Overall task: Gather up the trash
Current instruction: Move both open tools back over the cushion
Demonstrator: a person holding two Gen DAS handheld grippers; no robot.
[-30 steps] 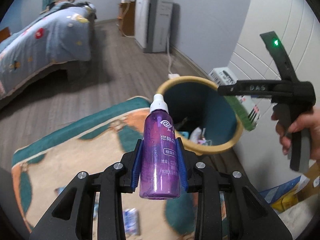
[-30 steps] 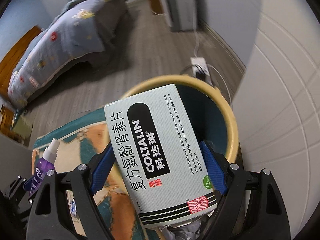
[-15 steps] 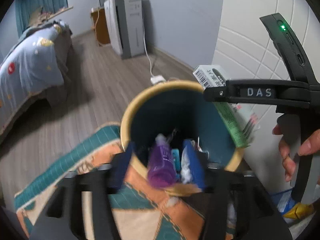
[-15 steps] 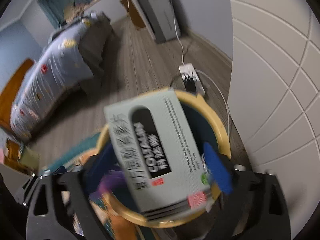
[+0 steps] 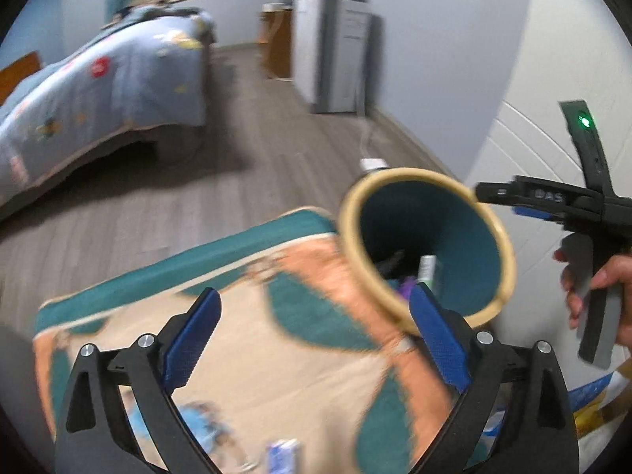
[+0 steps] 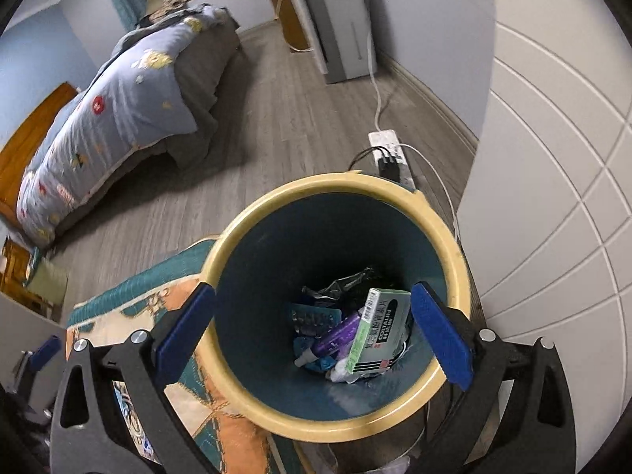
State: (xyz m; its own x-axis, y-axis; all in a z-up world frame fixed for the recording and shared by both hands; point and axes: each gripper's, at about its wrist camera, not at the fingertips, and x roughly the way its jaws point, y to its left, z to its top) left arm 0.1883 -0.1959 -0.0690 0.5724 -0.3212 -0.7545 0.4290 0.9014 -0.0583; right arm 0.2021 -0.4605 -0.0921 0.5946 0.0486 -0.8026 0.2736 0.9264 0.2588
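Observation:
A teal trash bin with a yellow rim [image 6: 339,181] stands under my right gripper [image 6: 313,290], which is open with nothing between its blue pads. Down in the bin, a purple bottle [image 6: 339,333] and a pale green medicine box [image 6: 381,328] lie on other trash. In the left wrist view the bin [image 5: 414,175] is to the right, with the box [image 5: 428,272] showing inside it. My left gripper [image 5: 314,292] hangs over the rug beside the bin; its jaws are opening and nothing is between them. A hand [image 5: 592,288] holds the right gripper [image 5: 525,203] over the bin's far side.
The teal, orange and cream rug [image 5: 276,335] carries a blurred blue item [image 5: 197,422] and a small packet [image 5: 284,454]. Behind the bin are a power strip with cables [image 6: 389,150] and a white panelled wall [image 6: 553,158]. A bed [image 5: 98,91] and a grey cabinet [image 5: 335,59] stand farther off.
The purple bottle left my left gripper and the box left my right gripper; both now lie in the bin. Both pairs of jaws spread wide. My left gripper swung over the bin, then back left.

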